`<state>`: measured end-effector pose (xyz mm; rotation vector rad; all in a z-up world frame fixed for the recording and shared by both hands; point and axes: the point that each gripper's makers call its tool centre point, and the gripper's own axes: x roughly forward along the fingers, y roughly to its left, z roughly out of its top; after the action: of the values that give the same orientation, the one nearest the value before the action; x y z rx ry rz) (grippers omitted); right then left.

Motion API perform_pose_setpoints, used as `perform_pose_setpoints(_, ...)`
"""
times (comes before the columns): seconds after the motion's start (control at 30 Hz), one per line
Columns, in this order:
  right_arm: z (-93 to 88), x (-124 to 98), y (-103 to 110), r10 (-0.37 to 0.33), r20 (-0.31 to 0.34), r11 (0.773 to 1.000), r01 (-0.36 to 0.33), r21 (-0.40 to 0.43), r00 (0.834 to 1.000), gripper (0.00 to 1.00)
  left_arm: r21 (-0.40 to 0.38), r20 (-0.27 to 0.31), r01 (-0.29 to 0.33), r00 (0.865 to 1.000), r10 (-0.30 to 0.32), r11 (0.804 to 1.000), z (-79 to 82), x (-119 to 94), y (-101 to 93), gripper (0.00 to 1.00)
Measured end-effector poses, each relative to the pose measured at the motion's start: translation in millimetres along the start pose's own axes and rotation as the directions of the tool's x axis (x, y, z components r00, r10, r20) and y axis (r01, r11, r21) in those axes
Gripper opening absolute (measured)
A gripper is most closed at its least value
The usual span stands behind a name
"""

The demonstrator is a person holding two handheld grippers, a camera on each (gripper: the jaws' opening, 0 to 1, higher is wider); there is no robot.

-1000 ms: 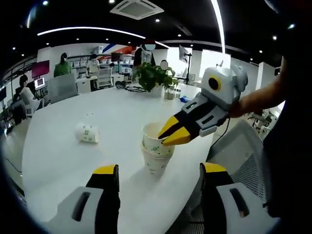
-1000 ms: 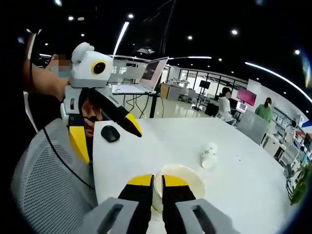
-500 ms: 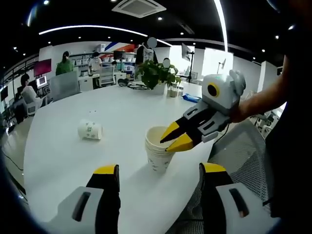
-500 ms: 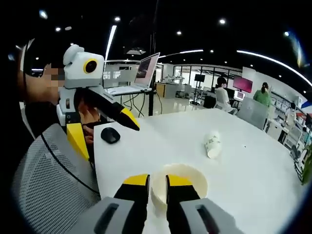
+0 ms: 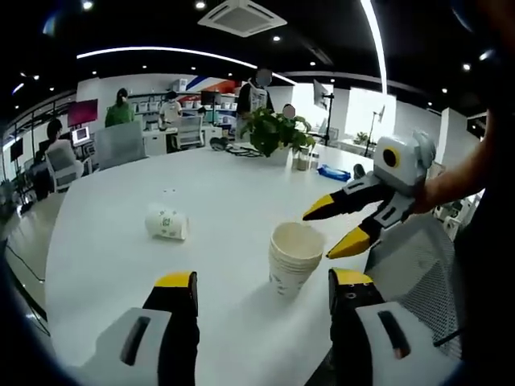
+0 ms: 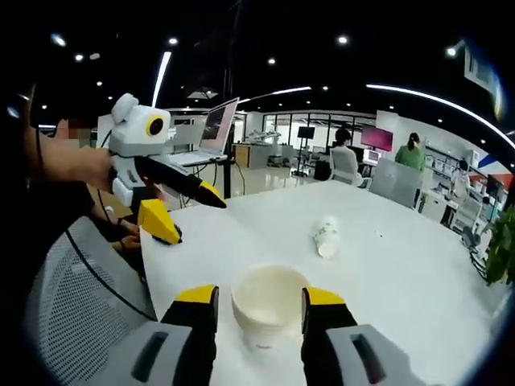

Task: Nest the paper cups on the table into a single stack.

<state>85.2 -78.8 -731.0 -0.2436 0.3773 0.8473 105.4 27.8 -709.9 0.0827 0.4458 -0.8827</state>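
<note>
A stack of nested white paper cups (image 5: 294, 256) stands upright on the white table (image 5: 121, 265), near its edge. One more paper cup (image 5: 167, 223) with a green print lies on its side further to the left. My left gripper (image 5: 264, 281) is open, short of the stack. My right gripper (image 5: 331, 227) is open beside the stack's rim, touching nothing. In the right gripper view the stack (image 6: 268, 304) stands between the spread jaws of my right gripper (image 6: 259, 296). The lying cup (image 6: 326, 237) is beyond it. My left gripper (image 6: 189, 213) hovers open at the left.
A potted plant (image 5: 273, 133) and small items stand at the table's far side. A laptop (image 6: 213, 137) sits on another desk. A grey mesh chair (image 6: 80, 297) is by the table's near edge. People sit and stand in the office behind.
My right gripper, shut on the top cup's rim before, has opened, let go and drawn back a little. The stack stands free, pressed lower. My left gripper stays open.
</note>
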Motion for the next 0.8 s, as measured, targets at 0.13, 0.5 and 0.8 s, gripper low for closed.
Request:
perform_pose_setpoints(0.13, -5.6, -7.4, -5.6, -0.014, -0.006, 0.999, 0.015, 0.038, 1.0, 0.5, -0.004, 0.015, -0.011, 1.0, 0.011, 1.0, 6.6, 2.8, 14.2, 0.64)
perform_pose_setpoints(0.5, -16.5, -26.7, -22.5, -0.062, 0.007, 0.985, 0.06, 0.159, 0.998, 0.72, -0.039, 0.05, -0.04, 0.998, 0.042, 0.998, 25.1, 20.6, 57.0, 0.63)
perform_pose_setpoints(0.8, -13.9, -41.6, -28.5, -0.079, 0.051, 0.967, 0.064, 0.247, 0.996, 0.9, -0.009, 0.032, -0.084, 0.996, 0.084, 0.996, 38.3, 48.9, 80.8, 0.66)
